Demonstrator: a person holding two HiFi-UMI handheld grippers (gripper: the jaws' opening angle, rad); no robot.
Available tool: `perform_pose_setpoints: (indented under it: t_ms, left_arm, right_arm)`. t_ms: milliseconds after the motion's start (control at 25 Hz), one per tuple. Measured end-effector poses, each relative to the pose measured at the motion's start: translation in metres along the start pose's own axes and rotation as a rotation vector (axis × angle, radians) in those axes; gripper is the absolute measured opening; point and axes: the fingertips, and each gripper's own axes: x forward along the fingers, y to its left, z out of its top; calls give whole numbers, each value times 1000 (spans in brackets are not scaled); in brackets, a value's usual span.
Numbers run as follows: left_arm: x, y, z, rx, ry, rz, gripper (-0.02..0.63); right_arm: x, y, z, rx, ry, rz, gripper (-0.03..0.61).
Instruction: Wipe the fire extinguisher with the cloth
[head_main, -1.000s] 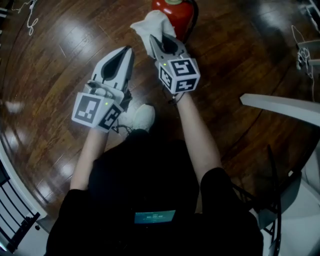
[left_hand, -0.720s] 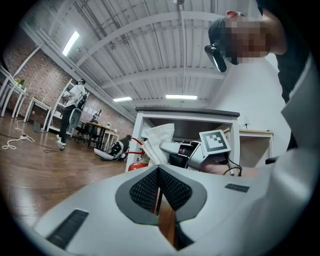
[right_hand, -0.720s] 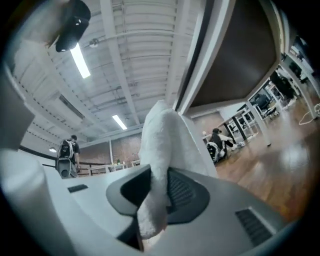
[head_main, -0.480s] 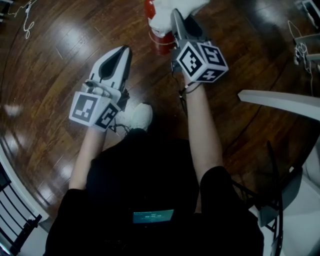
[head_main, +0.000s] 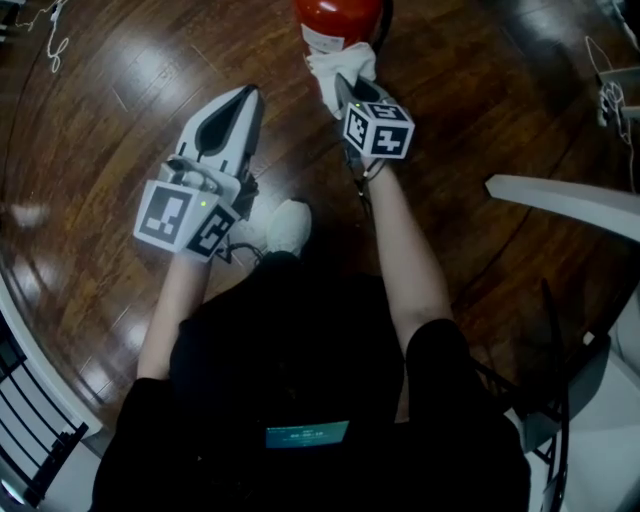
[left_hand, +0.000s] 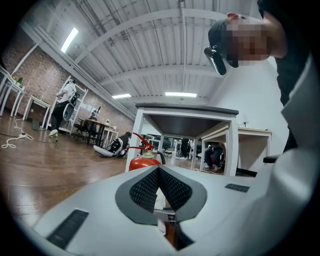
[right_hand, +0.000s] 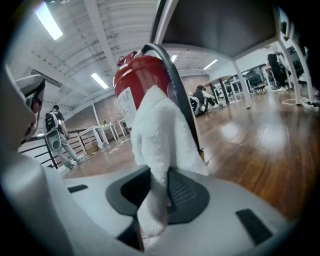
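A red fire extinguisher (head_main: 338, 20) stands on the wooden floor at the top of the head view, with a black hose along its side (right_hand: 172, 80). My right gripper (head_main: 342, 88) is shut on a white cloth (head_main: 340, 66), which presses against the extinguisher's lower body (right_hand: 142, 90). In the right gripper view the cloth (right_hand: 159, 140) rises from between the jaws and covers the cylinder's front. My left gripper (head_main: 248, 97) hangs to the left, shut and holding nothing. Past its tips the extinguisher (left_hand: 145, 161) shows in the left gripper view.
A white table (left_hand: 186, 117) stands behind the extinguisher. A white table edge (head_main: 560, 205) and a black chair frame (head_main: 545, 380) lie at the right. Cables (head_main: 605, 95) trail at the far right, a black railing (head_main: 30, 440) at the lower left. My white shoe (head_main: 290, 228) is below the grippers.
My right gripper, which had lifted the cloth up and to the right along the extinguisher, has come back down its side. The left gripper has barely moved.
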Motion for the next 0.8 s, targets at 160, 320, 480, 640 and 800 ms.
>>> perform_pose_setpoints:
  t_ms: [160,320,480,640,800]
  left_arm:
    - [-5,4,1,-6,-5,12,-2]
    - [-3,2,4,-9,-15,12,-2]
    - [0,-1,7,-6,-22,4,-2]
    - [3,-6,6,-8,-21,0,-2]
    - [6,-11,4,6,-9,-14,-2]
  right_arm:
    - [-3,-6,-3,-10,30,-9,98]
    - [-25,6,9,-51,-14,62,98]
    - [-70,18,82,-58,-208,108,98]
    - [-105,15,164,-59,-376,93,100]
    - [-117,28,229,-95,-474,127,99]
